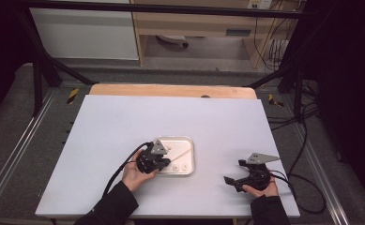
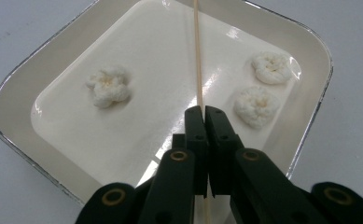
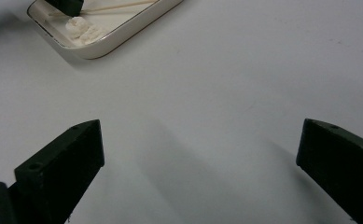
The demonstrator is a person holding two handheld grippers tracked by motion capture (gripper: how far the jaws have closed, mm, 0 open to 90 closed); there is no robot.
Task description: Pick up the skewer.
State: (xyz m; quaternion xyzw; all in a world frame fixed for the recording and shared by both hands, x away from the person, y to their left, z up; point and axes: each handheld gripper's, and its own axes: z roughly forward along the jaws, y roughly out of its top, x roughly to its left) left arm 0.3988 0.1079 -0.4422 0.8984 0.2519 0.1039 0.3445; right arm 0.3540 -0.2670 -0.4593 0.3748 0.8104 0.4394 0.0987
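The wooden skewer (image 2: 198,56) lay across the white tray (image 2: 16,93), its near end clenched in the left tool (image 2: 204,112). Three white puffs sat in the tray, one (image 2: 108,86) left of the skewer. The right tool (image 3: 200,154) rested released on the bench (image 1: 124,122), well apart.

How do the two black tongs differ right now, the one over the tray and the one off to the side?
The left tongs are pinched shut on a thin wooden skewer, while the right tongs stand wide open with nothing between them. The left tongs reach into the white tray among three white puffs; the right tongs sit over bare table, apart from the tray. Both are black, hand-held, two-jawed tools.
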